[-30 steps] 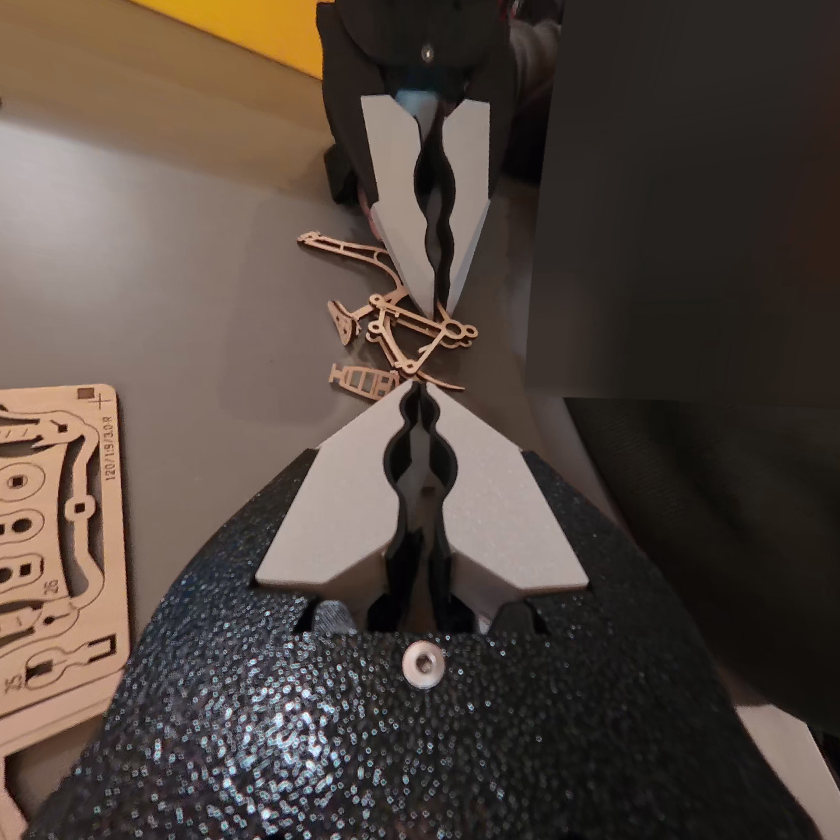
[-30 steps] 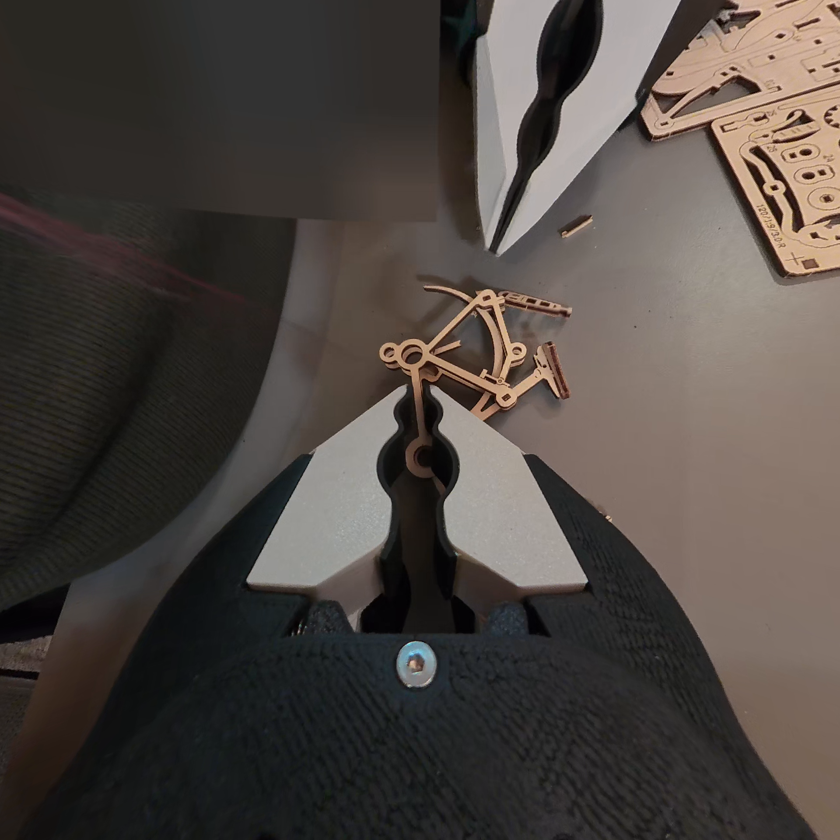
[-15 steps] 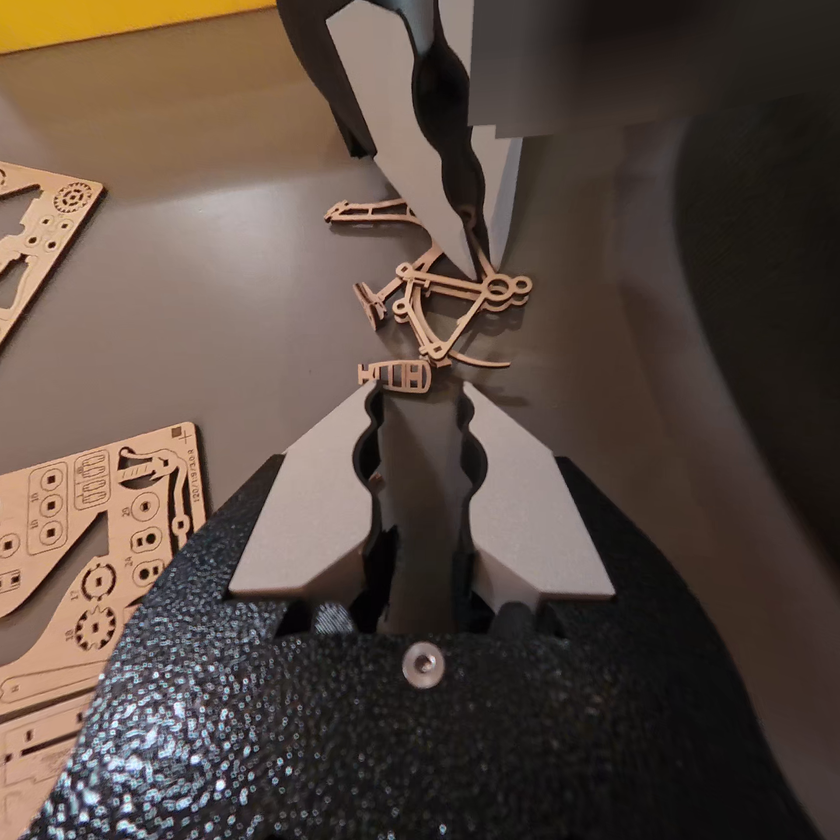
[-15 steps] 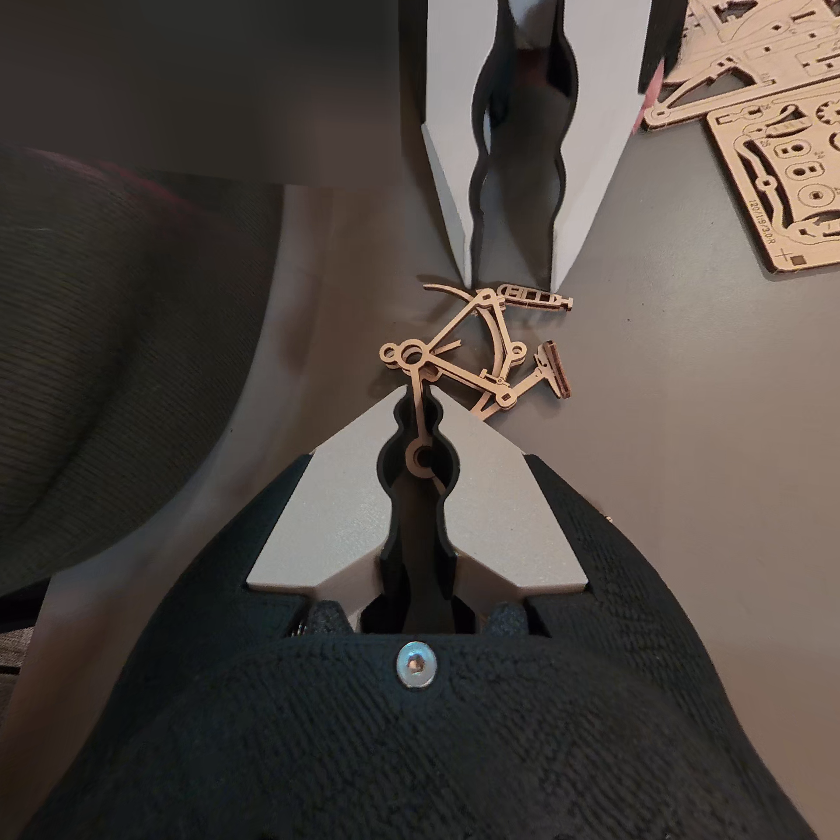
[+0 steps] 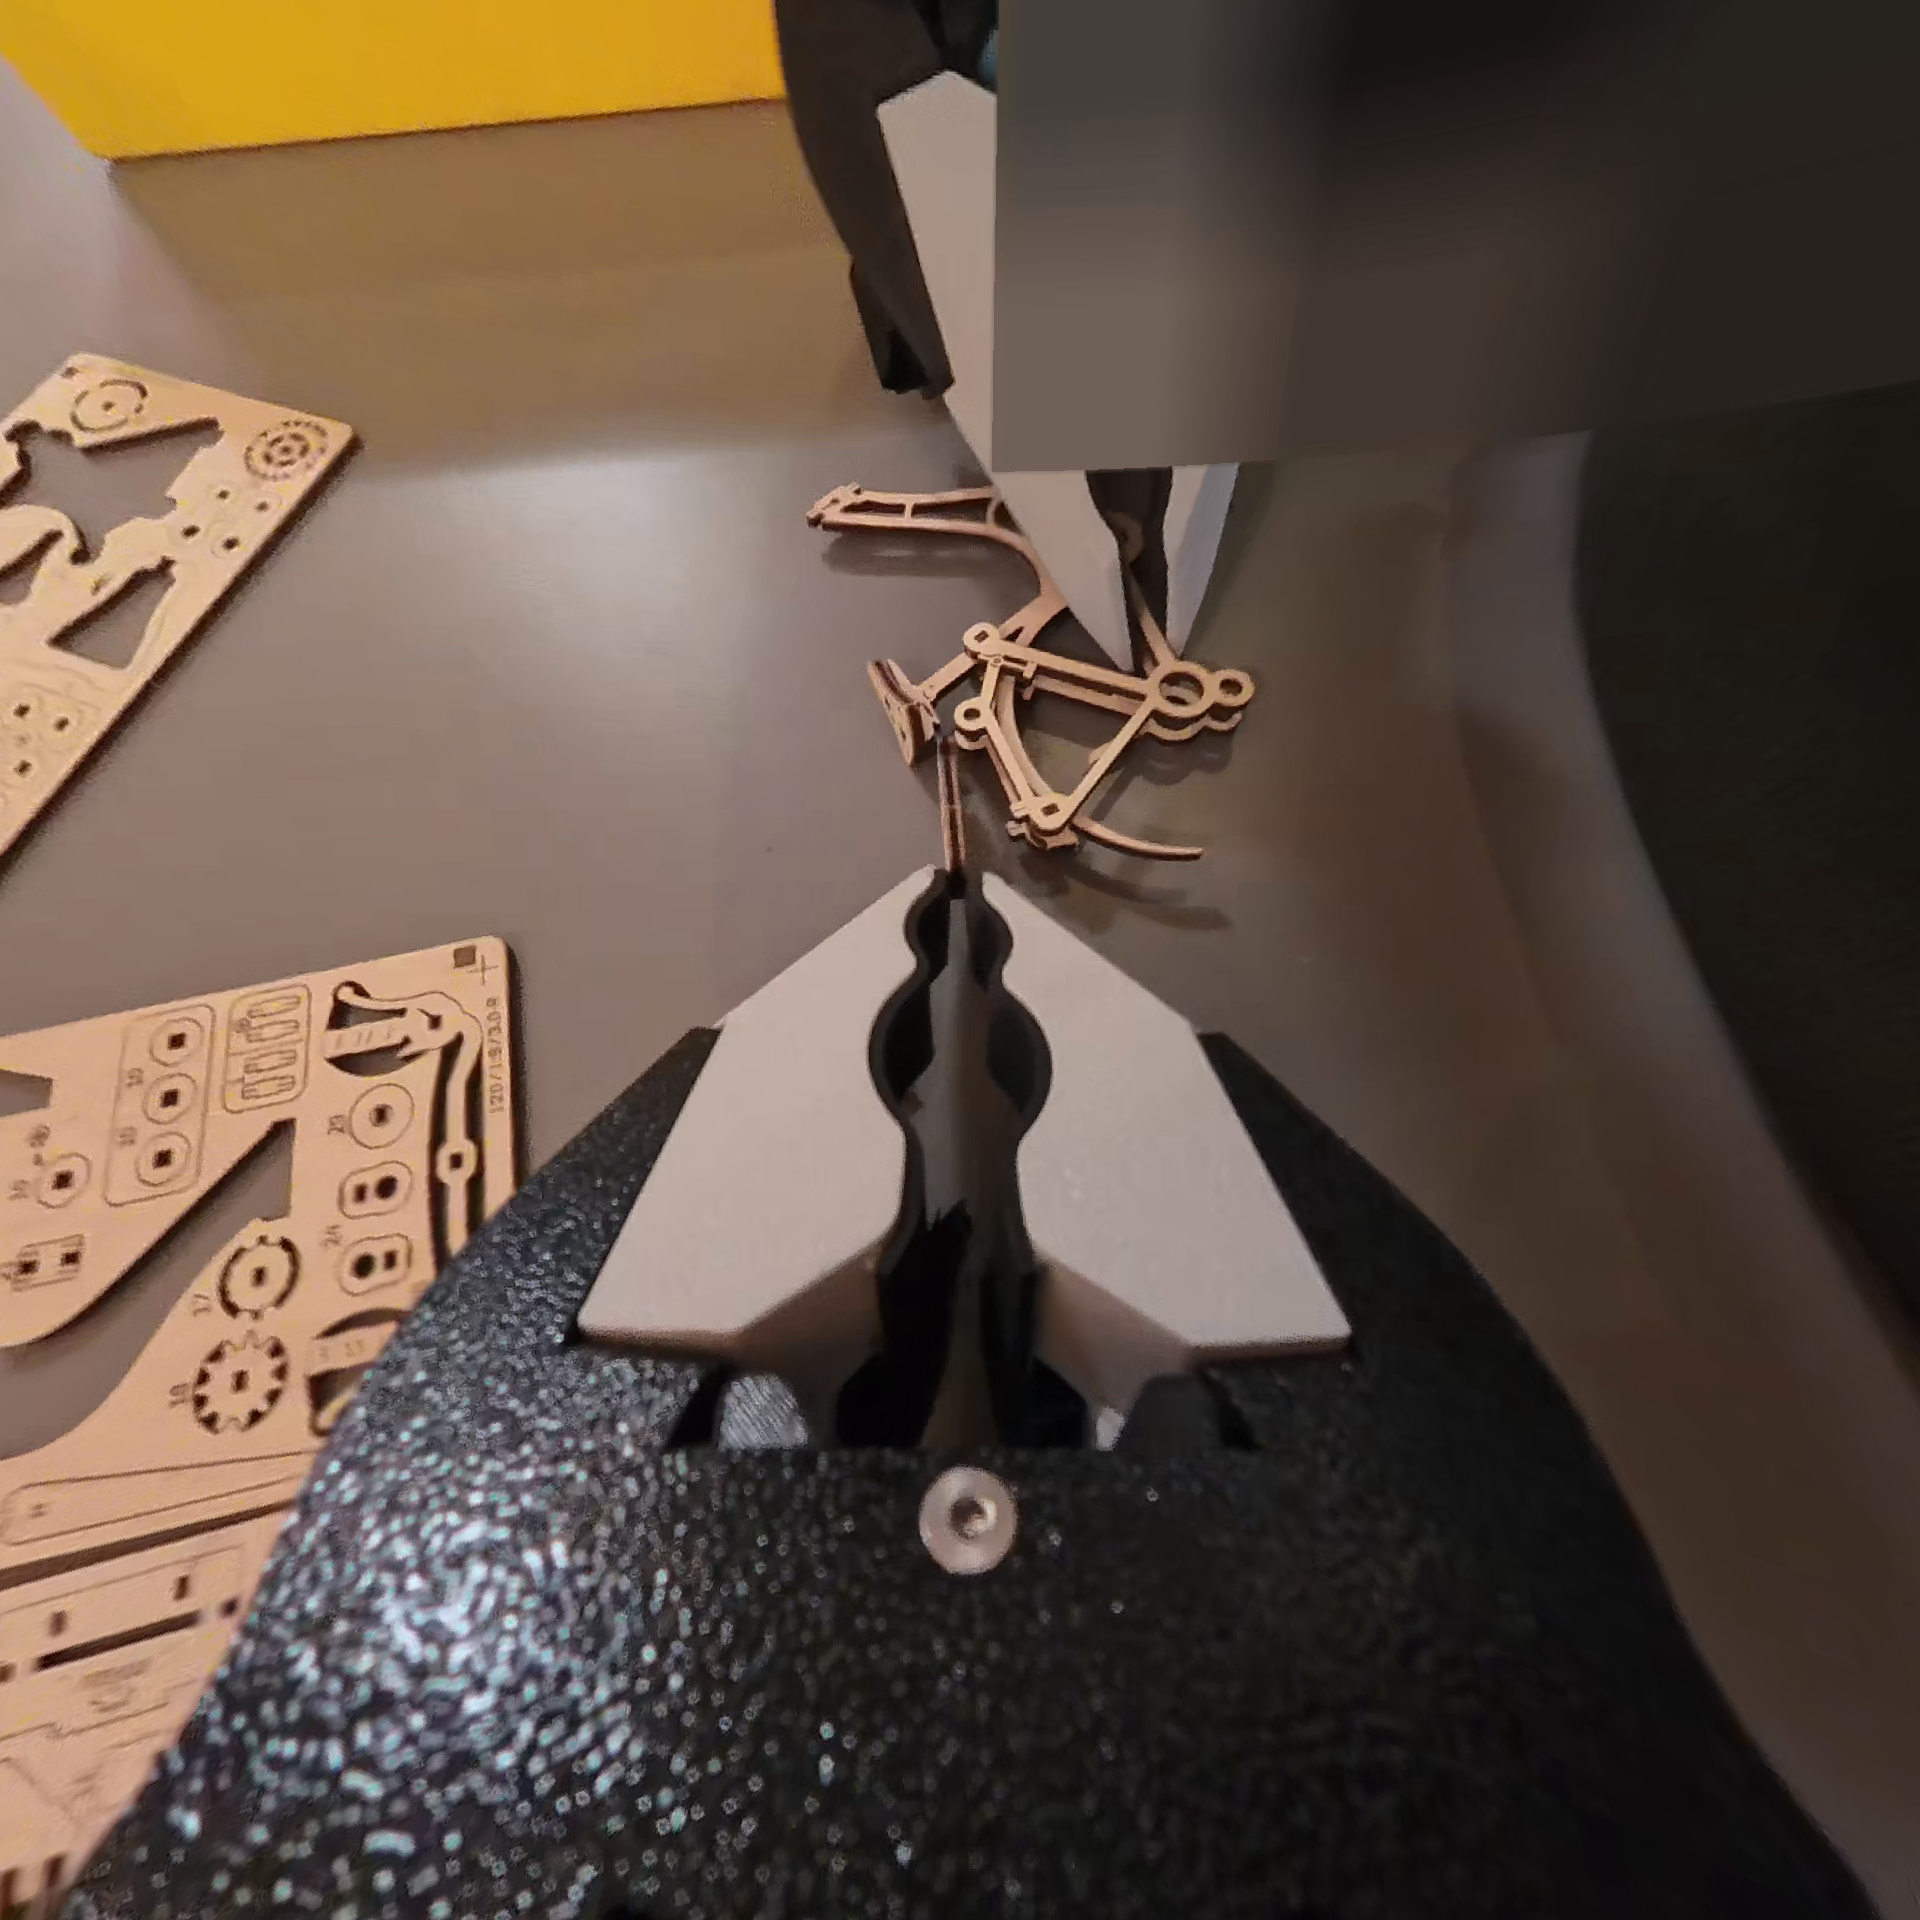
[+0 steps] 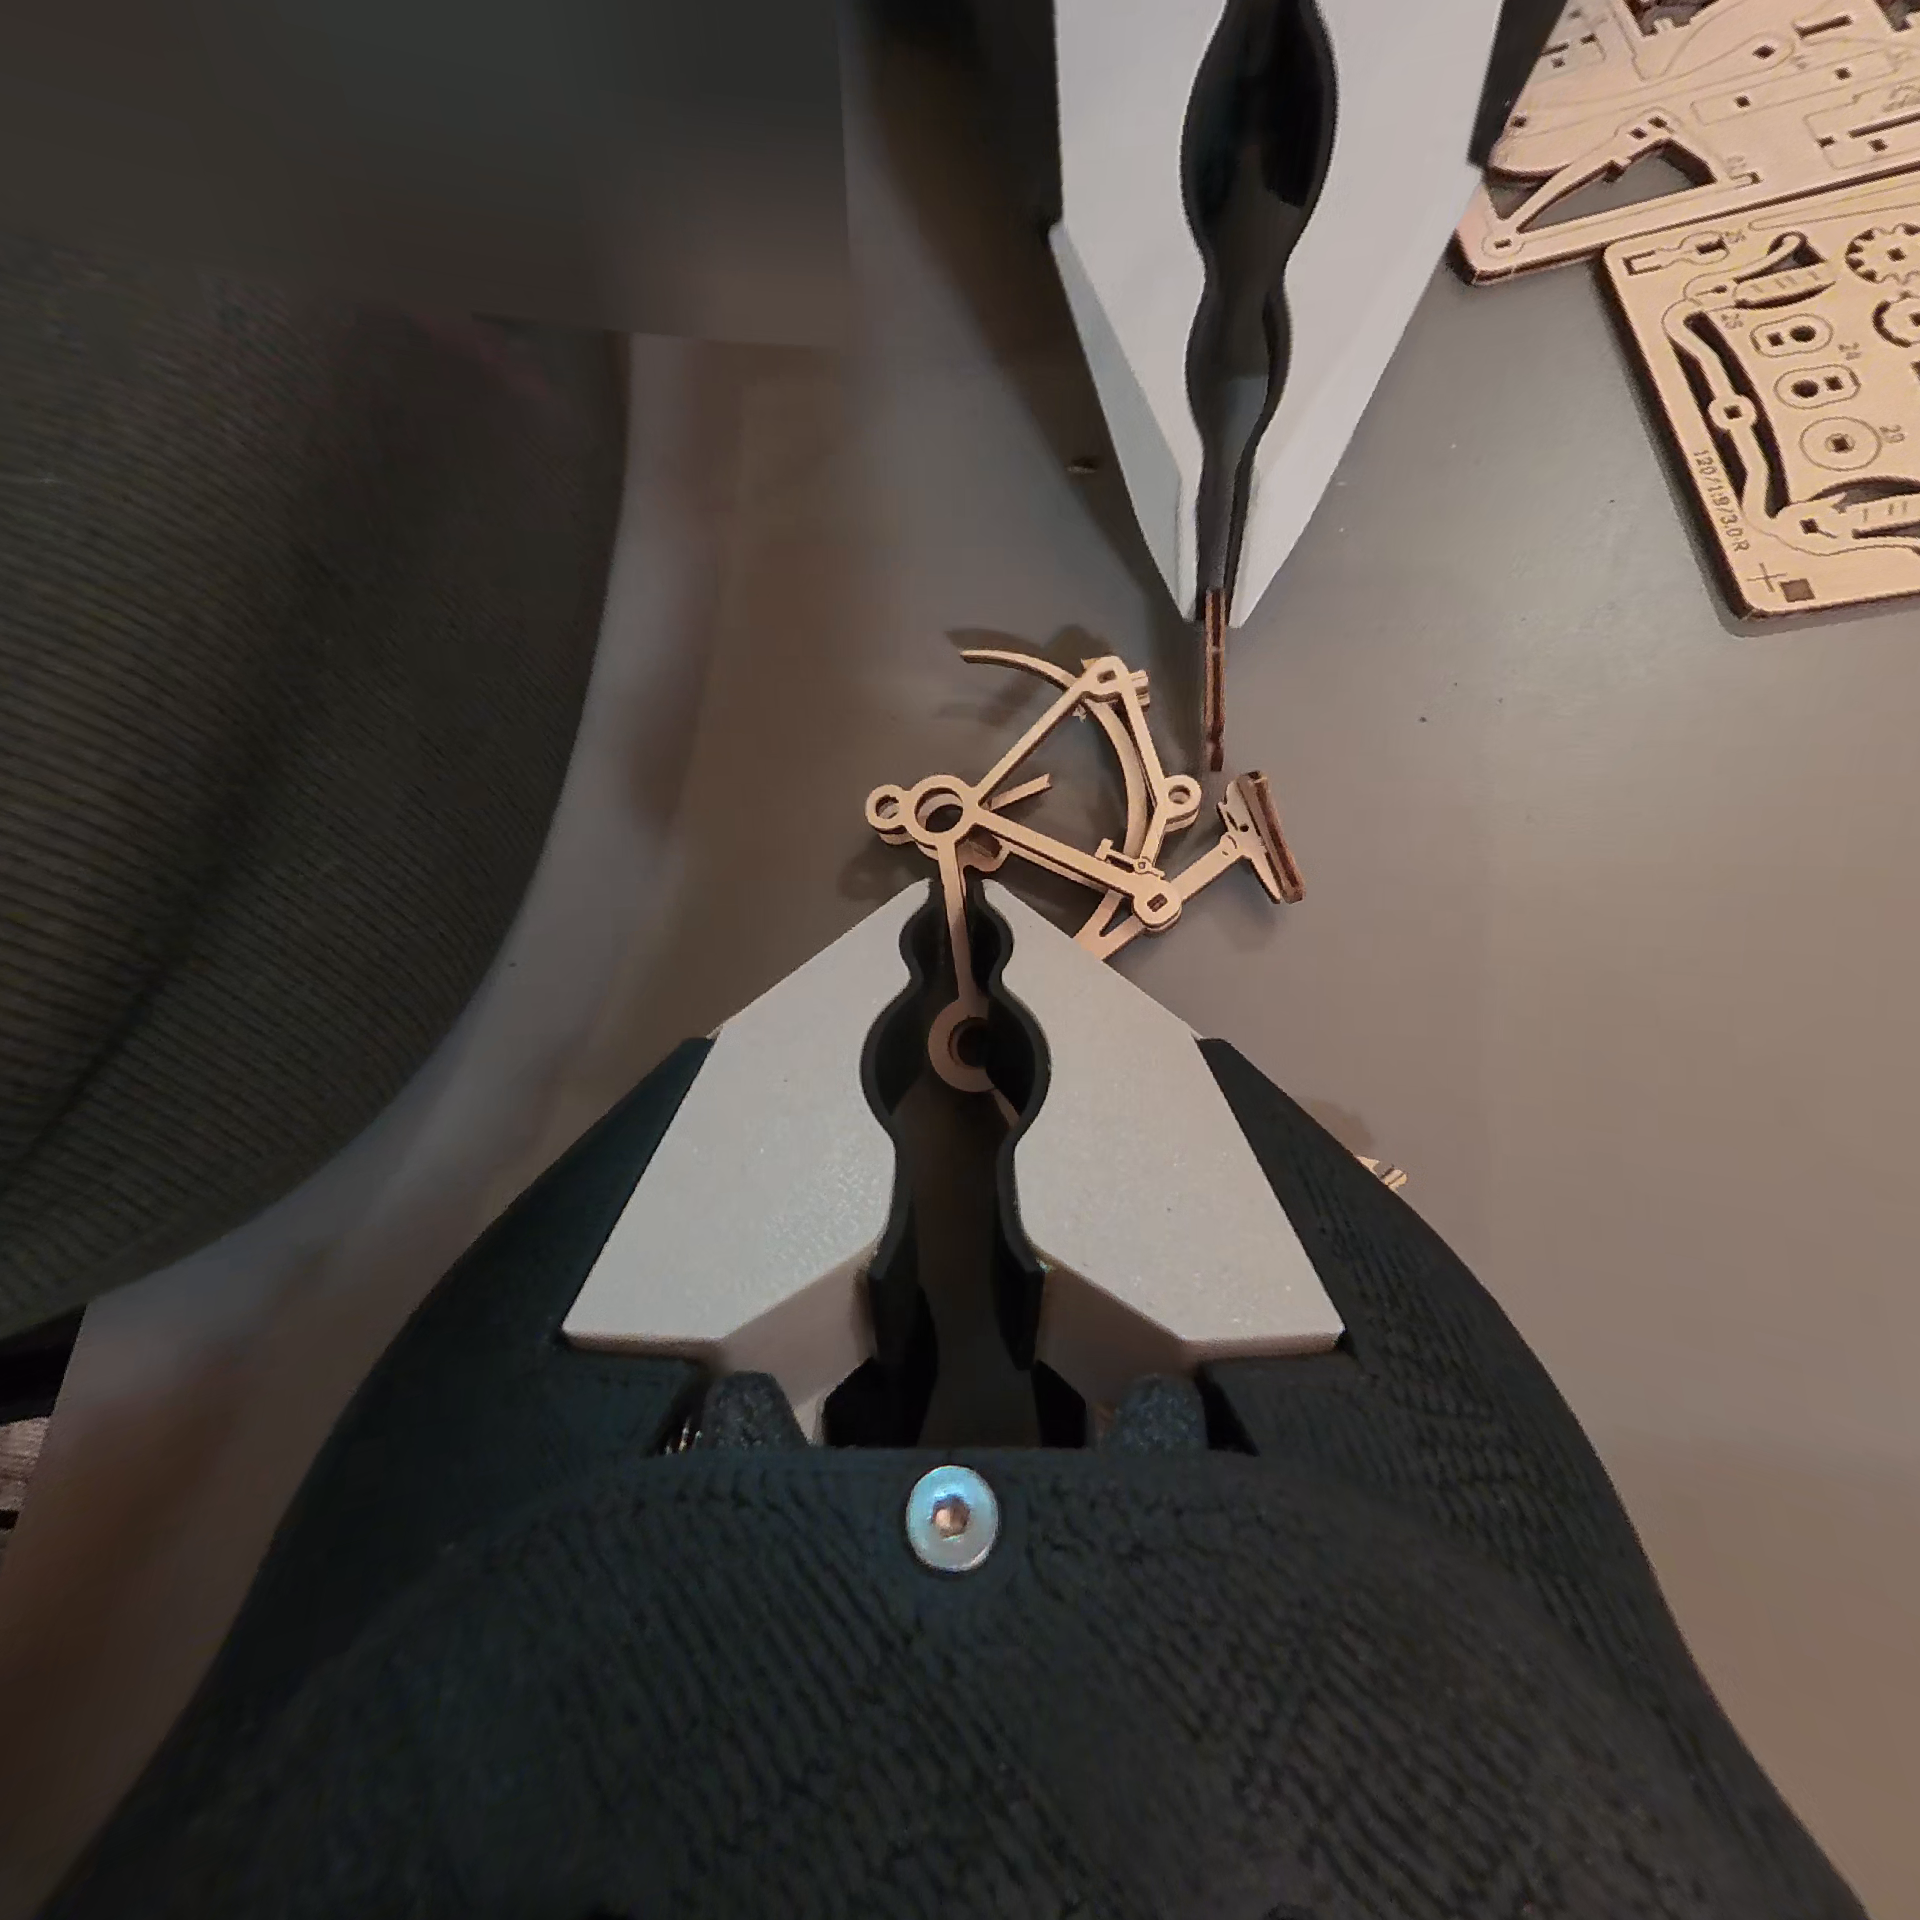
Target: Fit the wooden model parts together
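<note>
A thin wooden model frame [image 6: 1049,821] of rods, rings and a curved arc lies on the grey table; it also shows in the left wrist view [image 5: 1081,717]. My right gripper [image 6: 961,888] is shut on one rod of this frame, and shows at the top of the left wrist view [image 5: 1138,644]. My left gripper [image 5: 956,878] is shut on a small flat wooden strip [image 5: 948,800], held on edge and pointing at the frame. In the right wrist view the left gripper [image 6: 1210,613] holds the strip [image 6: 1211,686] just short of the frame's foot piece [image 6: 1262,836].
Laser-cut wooden part sheets lie on the table at the left of the left wrist view [image 5: 239,1164] and at the top right of the right wrist view [image 6: 1766,416]. A yellow block [image 5: 395,62] stands at the far edge. A person's dark clothing [image 6: 260,727] lines the table's near edge. Spacing between my two grippers at the tips: around 7 cm. From the right gripper's tips to the yellow block [image 5: 395,62] is close to 30 cm.
My left gripper was shut and empty, opened over the small strip lying beside the frame, then shut on it and lifted it on edge. The right gripper held the frame still.
</note>
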The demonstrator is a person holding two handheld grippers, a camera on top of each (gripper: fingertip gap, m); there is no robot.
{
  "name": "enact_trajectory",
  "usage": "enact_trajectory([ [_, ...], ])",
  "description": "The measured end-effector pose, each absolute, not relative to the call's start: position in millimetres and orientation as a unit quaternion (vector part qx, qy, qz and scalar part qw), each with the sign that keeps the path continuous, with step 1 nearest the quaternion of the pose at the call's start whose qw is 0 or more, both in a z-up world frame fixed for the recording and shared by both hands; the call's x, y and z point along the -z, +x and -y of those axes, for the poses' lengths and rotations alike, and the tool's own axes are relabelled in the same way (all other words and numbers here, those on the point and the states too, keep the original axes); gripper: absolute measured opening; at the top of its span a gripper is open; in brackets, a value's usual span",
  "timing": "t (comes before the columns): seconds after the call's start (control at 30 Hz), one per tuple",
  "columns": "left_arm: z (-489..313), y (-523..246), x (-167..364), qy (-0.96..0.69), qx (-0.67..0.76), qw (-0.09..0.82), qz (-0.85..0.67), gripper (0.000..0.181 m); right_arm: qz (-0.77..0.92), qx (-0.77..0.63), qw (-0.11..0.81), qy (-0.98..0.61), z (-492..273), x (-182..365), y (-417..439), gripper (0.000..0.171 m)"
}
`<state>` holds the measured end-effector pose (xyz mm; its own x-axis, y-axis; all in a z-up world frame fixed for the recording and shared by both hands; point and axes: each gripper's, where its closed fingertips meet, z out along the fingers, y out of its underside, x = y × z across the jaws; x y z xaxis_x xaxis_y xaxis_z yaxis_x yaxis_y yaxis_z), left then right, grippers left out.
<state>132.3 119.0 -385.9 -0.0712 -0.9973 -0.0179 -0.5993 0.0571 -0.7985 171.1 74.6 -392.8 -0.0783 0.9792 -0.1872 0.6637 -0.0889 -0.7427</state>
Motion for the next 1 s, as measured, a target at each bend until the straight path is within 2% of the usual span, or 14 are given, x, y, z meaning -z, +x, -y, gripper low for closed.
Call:
enact_trajectory([
  [0.03,-119.3,132.7,383.9,-0.616,0.337,0.303,-0.644,0.000,0.640,-0.356,0.220,-0.645,-75.8,393.0,171.7,0.002],
  [0.2,-123.3,135.1,382.6,-0.663,0.383,0.271,-0.583,0.000,0.638,-0.346,0.223,-0.651,-79.3,393.2,173.5,0.002],
  [0.53,-118.3,139.8,387.4,-0.672,0.394,0.240,-0.579,0.000,0.629,-0.360,0.221,-0.653,-78.7,393.0,170.7,0.002],
  [1.0,-123.0,140.7,391.6,-0.673,0.346,0.256,-0.601,0.000,0.619,-0.359,0.216,-0.665,-79.4,393.0,168.0,0.002],
])
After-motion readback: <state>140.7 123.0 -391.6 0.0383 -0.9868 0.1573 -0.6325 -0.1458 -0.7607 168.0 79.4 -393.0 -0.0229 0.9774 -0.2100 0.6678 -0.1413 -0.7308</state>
